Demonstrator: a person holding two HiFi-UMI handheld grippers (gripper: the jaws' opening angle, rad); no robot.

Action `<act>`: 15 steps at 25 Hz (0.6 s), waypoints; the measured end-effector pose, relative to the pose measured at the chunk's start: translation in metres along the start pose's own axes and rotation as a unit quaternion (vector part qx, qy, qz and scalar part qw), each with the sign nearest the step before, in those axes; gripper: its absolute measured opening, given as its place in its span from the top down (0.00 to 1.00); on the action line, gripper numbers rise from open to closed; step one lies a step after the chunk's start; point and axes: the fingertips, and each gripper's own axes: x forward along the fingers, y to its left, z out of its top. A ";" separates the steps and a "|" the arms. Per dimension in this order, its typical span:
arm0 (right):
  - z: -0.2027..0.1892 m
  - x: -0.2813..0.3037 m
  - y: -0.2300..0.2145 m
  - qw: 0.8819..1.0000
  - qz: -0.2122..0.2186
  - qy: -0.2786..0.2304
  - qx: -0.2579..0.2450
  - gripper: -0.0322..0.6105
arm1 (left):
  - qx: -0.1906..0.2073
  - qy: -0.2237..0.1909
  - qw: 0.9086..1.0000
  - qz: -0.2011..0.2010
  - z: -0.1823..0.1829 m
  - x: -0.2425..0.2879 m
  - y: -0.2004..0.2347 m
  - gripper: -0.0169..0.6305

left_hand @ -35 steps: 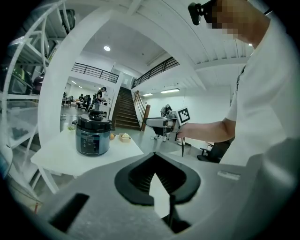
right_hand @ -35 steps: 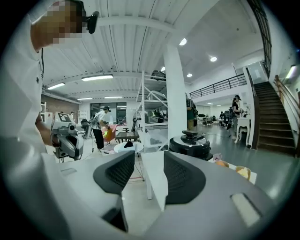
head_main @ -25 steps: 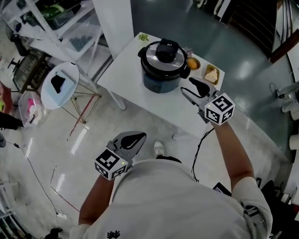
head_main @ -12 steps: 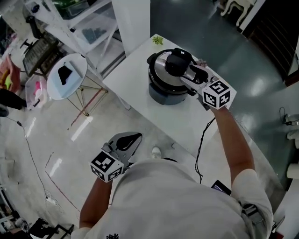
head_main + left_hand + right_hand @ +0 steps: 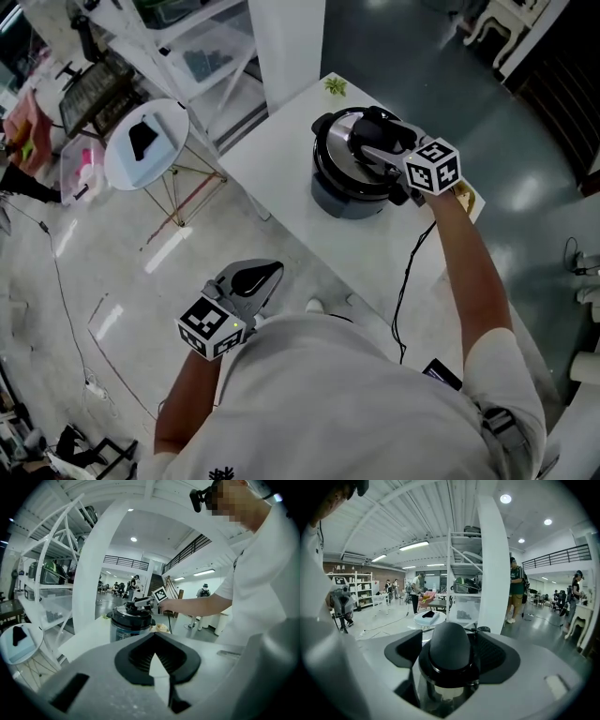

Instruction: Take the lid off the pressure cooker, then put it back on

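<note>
Right gripper (image 5: 451,641), jaws just opened wide, straddles the lid knob (image 5: 449,656): clear in its own view, unclear overhead at one o'clock. My left gripper (image 5: 267,274) is closed, empty.

Lid (image 5: 331,142): polished metal, glossy. Knob (image 5: 450,651): black plastic, smooth, semi-matt. Table (image 5: 281,173): white, smooth, matt.

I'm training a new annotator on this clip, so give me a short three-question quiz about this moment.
1. True or false: the lid is off the pressure cooker.
2. What stands between the jaws of the right gripper? A) the lid's knob B) a spoon C) nothing
3. Which gripper is held away from the table?
Key: 1 false. 2 A; its jaws have just been opening and stand apart around the knob. 3 the left gripper.
</note>
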 end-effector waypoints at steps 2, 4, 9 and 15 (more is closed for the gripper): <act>-0.002 0.006 -0.003 1.000 0.005 0.010 -0.001 0.36 | -0.002 0.000 1.000 0.003 0.001 -0.002 0.002 0.96; -0.003 0.012 -0.004 1.000 0.012 0.018 -0.003 0.36 | -0.002 0.003 1.000 0.003 0.001 -0.003 0.004 0.96; -0.004 0.022 -0.004 0.999 0.022 0.034 -0.014 0.38 | -0.002 0.008 1.000 0.004 -0.001 -0.002 0.008 0.96; -0.011 0.026 -0.004 0.997 0.027 0.069 -0.024 0.43 | -0.008 0.009 1.000 0.010 -0.004 -0.005 0.014 0.96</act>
